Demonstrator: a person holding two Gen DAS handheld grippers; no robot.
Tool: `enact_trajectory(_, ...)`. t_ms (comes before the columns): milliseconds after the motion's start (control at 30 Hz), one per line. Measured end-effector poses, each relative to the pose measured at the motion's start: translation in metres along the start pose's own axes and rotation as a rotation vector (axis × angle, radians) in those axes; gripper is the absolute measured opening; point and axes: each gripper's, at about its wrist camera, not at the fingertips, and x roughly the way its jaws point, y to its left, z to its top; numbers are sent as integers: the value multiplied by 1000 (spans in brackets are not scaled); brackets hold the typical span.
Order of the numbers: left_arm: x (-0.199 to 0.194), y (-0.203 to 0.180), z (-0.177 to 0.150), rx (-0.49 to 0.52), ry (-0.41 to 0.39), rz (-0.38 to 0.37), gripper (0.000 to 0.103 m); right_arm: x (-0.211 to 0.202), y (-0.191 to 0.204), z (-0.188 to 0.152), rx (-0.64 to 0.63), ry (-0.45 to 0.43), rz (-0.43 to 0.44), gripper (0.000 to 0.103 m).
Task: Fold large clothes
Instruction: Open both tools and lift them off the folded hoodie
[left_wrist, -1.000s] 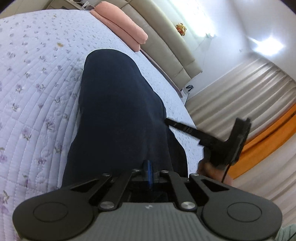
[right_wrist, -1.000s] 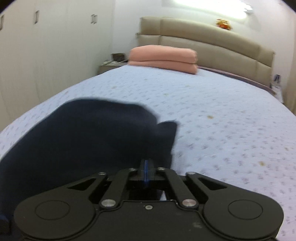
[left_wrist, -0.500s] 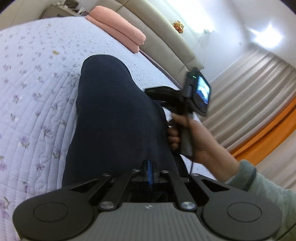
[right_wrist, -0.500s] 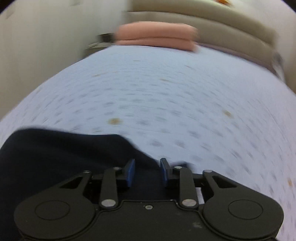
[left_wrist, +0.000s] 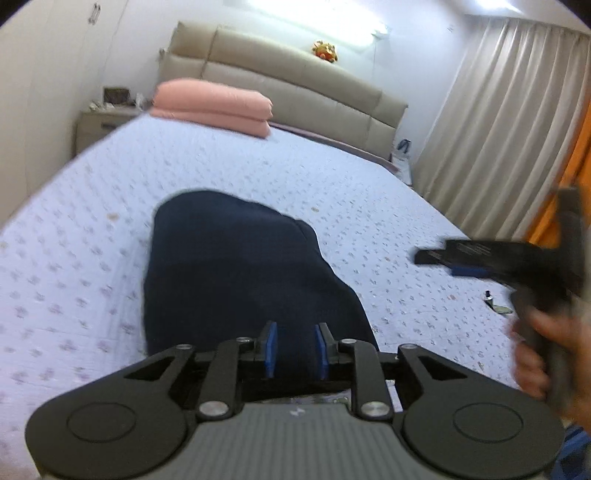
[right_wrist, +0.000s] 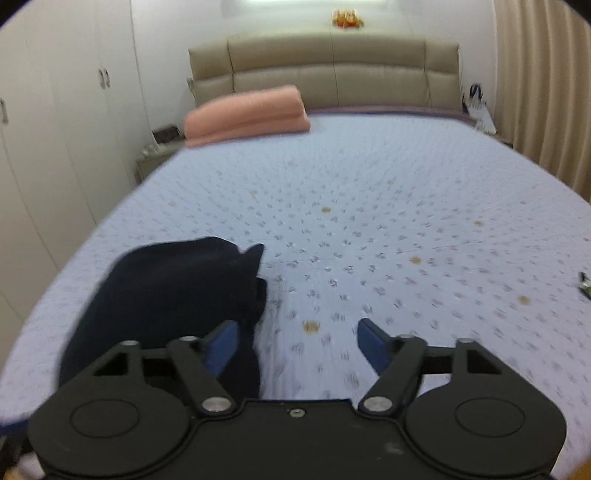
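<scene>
I see a bed (right_wrist: 369, 206) with a flowered lilac quilt, a folded pink blanket (right_wrist: 247, 114) at its far left corner by the beige headboard (right_wrist: 332, 70), curtains (left_wrist: 498, 122) beyond its right edge.

Both wrist views look down the bed (left_wrist: 332, 192) from its near end toward the headboard (right_wrist: 332, 70) — sharing the pink bedding (left_wrist: 214, 103) and dark garment (right_wrist: 166, 295).

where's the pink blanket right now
The pink blanket lies folded at the far end of the bed, left of centre in both wrist views, against the headboard, well beyond the dark garment.
</scene>
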Motion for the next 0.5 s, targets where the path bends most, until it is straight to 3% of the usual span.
enact_trajectory(133, -43, -22, 7, 45, -53, 82, 31, -65, 9, -11, 34, -20, 28, 90)
enact_trajectory(233, -82, -39, 16, 70, -118, 138, 42, -101, 21, -7, 57, -40, 30, 95)
enact_trajectory(267, -95, -44, 19, 74, -140, 163, 46, -113, 26, -5, 70, -59, 23, 102)
enact_trajectory(333, -121, -52, 23, 72, -178, 216, 54, -136, 40, -4, 103, -106, 9, 103)
enact_trajectory(400, -141, -58, 27, 60, -186, 267, 72, -156, 52, -6, 117, -136, 27, 103)
enact_trajectory(467, -155, -64, 27, 58, -182, 335, 85, -176, 65, -13, 103, -180, 69, 103)
enact_trajectory(500, -160, -67, 25, 60, -180, 358, 86, -182, 71, -17, 90, -188, 75, 103)
